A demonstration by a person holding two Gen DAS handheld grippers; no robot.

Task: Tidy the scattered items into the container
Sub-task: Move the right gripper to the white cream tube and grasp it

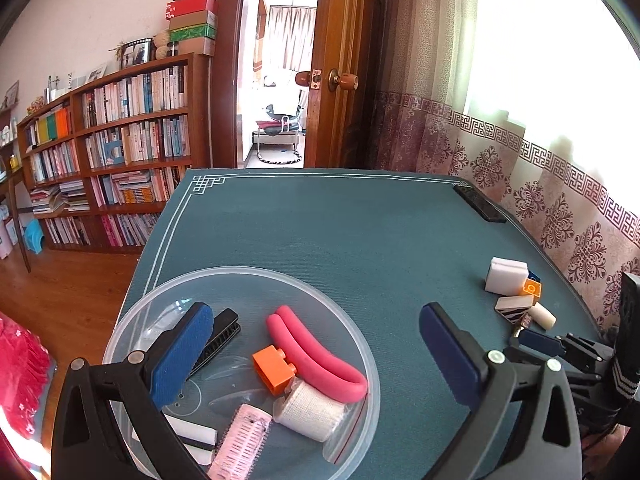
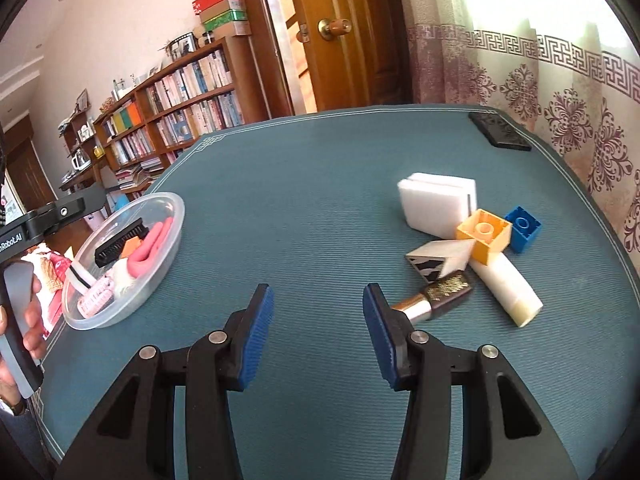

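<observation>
A clear plastic bowl [image 1: 240,270] sits at the table's near-left corner, holding a pink foam loop [image 1: 320,356], an orange brick [image 1: 274,370], a black comb [image 1: 220,336], a bandage roll [image 1: 310,410] and a pink hair roller [image 1: 244,446]. My left gripper [image 1: 316,356] hangs open over the bowl with nothing between its pads. The right gripper [image 2: 320,338] is open and empty above the cloth. Just right of it lie a dark gold-flecked bottle [image 2: 440,298], a cream tube [image 2: 508,288], a black-and-white box [image 2: 434,260], a yellow brick [image 2: 486,236], a blue brick [image 2: 522,228] and a white sponge [image 2: 436,204].
A teal cloth [image 2: 320,184] covers the table. A black phone [image 2: 500,130] lies at the far right corner by the patterned curtain [image 2: 580,128]. A hand [image 2: 28,320] holds the left gripper's handle. Bookshelves [image 1: 112,140] and an open door [image 1: 344,80] stand beyond the table.
</observation>
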